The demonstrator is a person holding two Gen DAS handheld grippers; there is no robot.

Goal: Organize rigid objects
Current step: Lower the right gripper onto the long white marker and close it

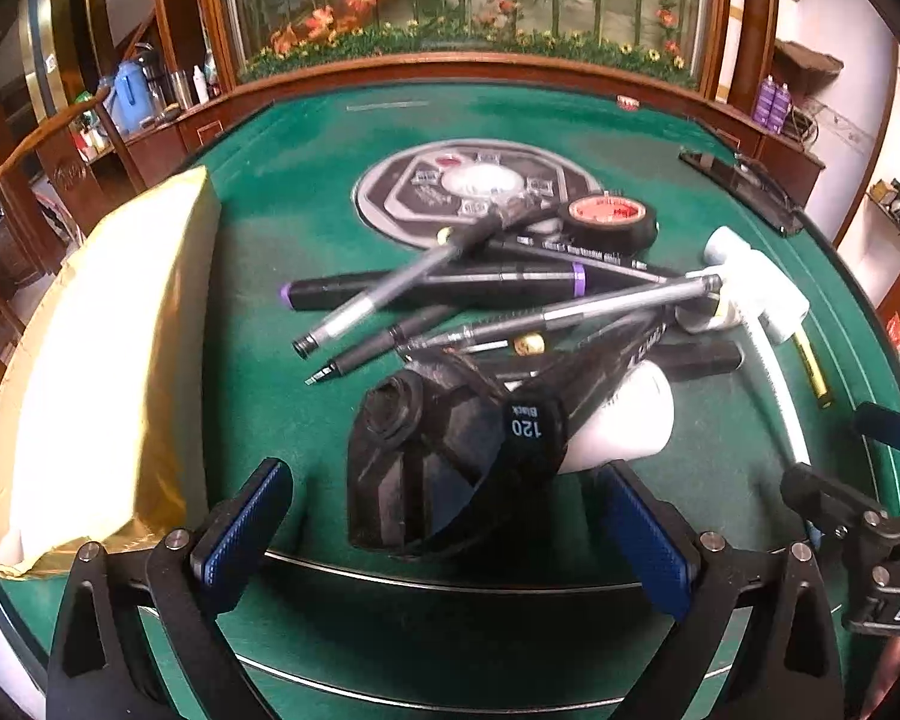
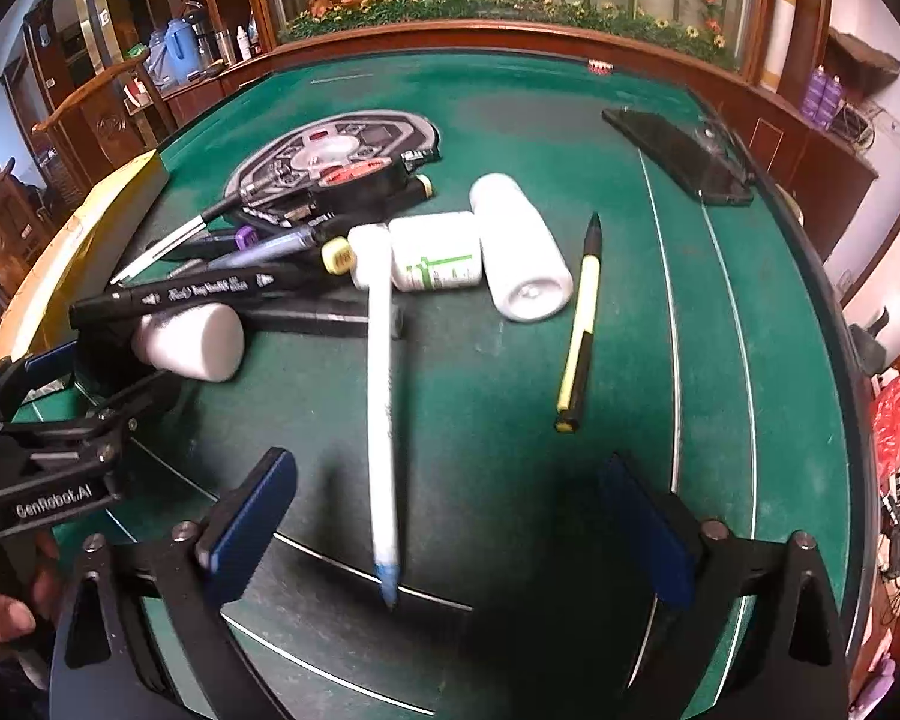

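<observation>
Both grippers hang spread over the green table [image 2: 570, 90], holding nothing. The left gripper [image 1: 444, 534] frames a dark, blurred lump [image 1: 426, 462], perhaps a mesh pouch, beside a small white bottle [image 1: 624, 420]. Only the right gripper [image 2: 450, 528] view shows the white pen [image 2: 383, 420] between its fingers, the yellow-black pen [image 2: 581, 324] lying apart, and three more white bottles [image 2: 432, 252]. The marker pile [image 1: 450, 288] overlaps, so its count is unclear.

Both hand-held grippers w/ jaws spread wide, left [image 1: 450, 540] & right [image 2: 450, 534] side by side, low over table
</observation>
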